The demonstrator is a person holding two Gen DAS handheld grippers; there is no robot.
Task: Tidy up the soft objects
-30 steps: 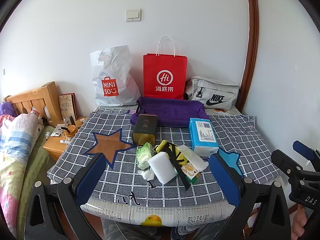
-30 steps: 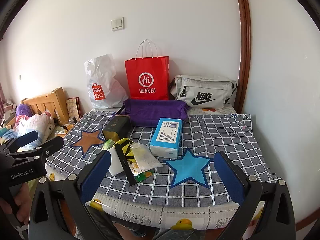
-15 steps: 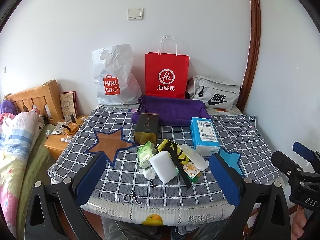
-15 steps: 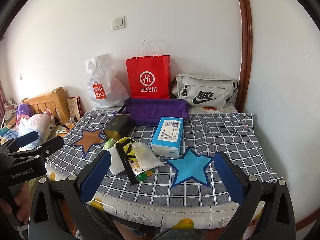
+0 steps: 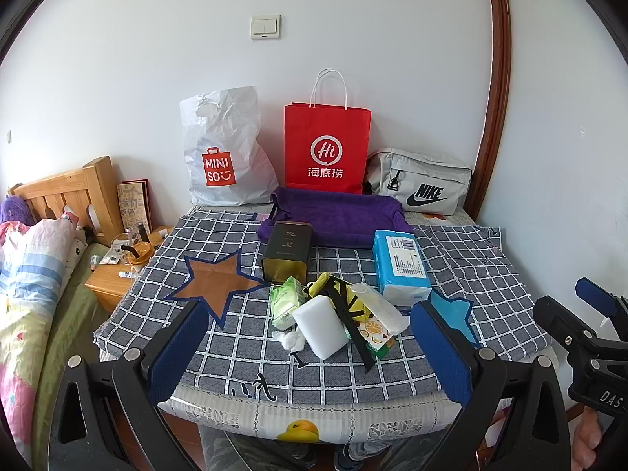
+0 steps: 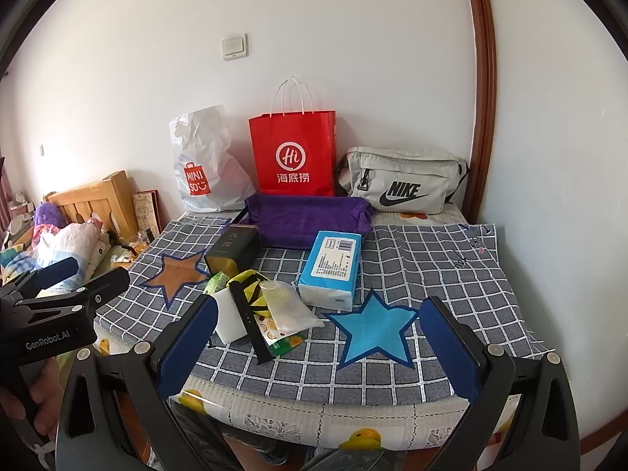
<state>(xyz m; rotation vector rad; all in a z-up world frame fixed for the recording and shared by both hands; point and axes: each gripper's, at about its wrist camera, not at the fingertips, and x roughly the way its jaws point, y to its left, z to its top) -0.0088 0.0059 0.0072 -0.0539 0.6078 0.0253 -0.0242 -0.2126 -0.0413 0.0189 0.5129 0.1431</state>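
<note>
A heap of small items lies on the checked cloth near the table's front: a white sponge block (image 5: 321, 327), a green tissue pack (image 5: 285, 303), a yellow-black item (image 5: 345, 301), a clear pouch (image 6: 288, 306) and an orange-print packet (image 5: 375, 335). A blue tissue pack (image 5: 401, 263) lies right of them. A folded purple towel (image 5: 339, 216) sits behind. My left gripper (image 5: 310, 353) is open, held before the table edge, nothing between its blue pads. My right gripper (image 6: 318, 345) is open too, in front of the blue star patch (image 6: 373, 327).
A dark tin (image 5: 287, 250) stands behind the heap. Against the wall lean a white Miniso bag (image 5: 223, 157), a red paper bag (image 5: 326, 149) and a grey Nike pouch (image 5: 422, 186). A wooden nightstand (image 5: 117, 278) and a bed (image 5: 31, 274) lie left.
Both views have crept slightly closer to the table and a little upward. Nothing on the table has moved, and both grippers stay open.
</note>
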